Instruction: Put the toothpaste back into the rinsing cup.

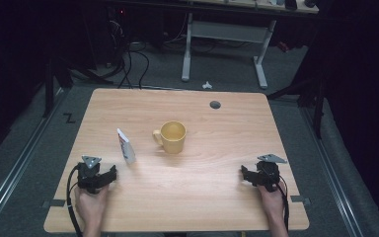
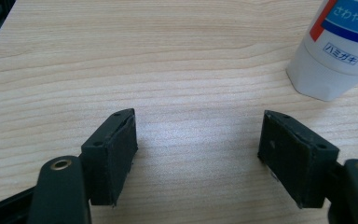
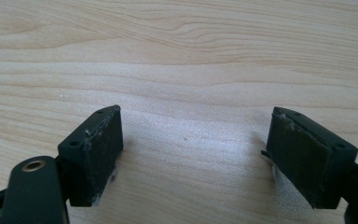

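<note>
Pale wood desk (image 1: 202,197) under both hands, grain running across. Left claw (image 1: 109,174) parked near the front left corner, gripped by a hand (image 1: 91,205) coming in from the bottom edge. Jaws standing wide apart in the left gripper view (image 2: 198,149), bare wood between them, nothing pinched. White toothpaste tube (image 1: 126,146) lying just ahead of that claw and slightly to its right, close but apart from it, with a red and blue label. Same tube (image 2: 338,46) poking in at the top right corner of the left gripper view, wide white end toward the camera, blue band with white lettering, clear of the jaws.

Right claw (image 1: 246,174) over near the front right corner, held by the other hand (image 1: 272,202), pointing inward toward the middle. Open too in the right gripper view (image 3: 193,154), jaws spread, only wood grain between them. Grey three-cornered plates sitting on top of both.

Yellow mug (image 1: 171,137) upright in the middle of the desk, handle turned left toward the tube, beside it but not touching. Small dark round hole (image 1: 215,104) further back. Well apart, the two claws, with the mug between and beyond them.
</note>
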Tool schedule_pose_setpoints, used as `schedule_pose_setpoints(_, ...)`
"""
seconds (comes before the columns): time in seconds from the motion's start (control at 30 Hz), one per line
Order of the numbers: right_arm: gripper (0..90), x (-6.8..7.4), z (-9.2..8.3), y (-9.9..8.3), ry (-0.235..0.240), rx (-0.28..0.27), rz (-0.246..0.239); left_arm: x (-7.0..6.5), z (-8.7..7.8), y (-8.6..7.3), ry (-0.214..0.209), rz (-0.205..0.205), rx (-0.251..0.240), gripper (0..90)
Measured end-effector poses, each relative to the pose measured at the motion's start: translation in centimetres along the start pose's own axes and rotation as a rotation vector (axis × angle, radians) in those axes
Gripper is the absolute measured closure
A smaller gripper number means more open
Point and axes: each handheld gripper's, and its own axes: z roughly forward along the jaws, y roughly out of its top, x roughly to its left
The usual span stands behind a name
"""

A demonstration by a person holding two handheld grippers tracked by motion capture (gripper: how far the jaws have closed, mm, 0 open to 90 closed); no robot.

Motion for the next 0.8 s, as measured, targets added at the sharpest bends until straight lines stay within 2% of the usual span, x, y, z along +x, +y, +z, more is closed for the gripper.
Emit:
schedule_pose_setpoints(0.23,18.8,0.02,-0.01,0.00,0.000,0.001,0.000,0.03,0.03,0.01,-0.006,0.000,0.000,26.9)
schedule_pose_setpoints(0.37,18.7,0.02,-0.01,0.00,0.001,0.001,0.000,0.27,0.00,-0.02,-0.028,-0.019,-0.008,26.4)
schedule_pose_setpoints(0.57,18.7,0.02,0.01,0.01,0.000,0.000,0.001,0.00,0.09,0.09,-0.012,0.004,0.004,25.7)
schedule_pose_setpoints(0.67,18.6,0.03,0.04,0.05,-0.002,0.001,0.004,-0.15,0.21,0.17,-0.001,-0.008,0.000,25.7)
schedule_pose_setpoints(0.8,18.6,0.01,0.08,0.07,-0.009,0.000,0.010,-0.20,0.20,0.19,-0.010,0.006,0.004,26.0)
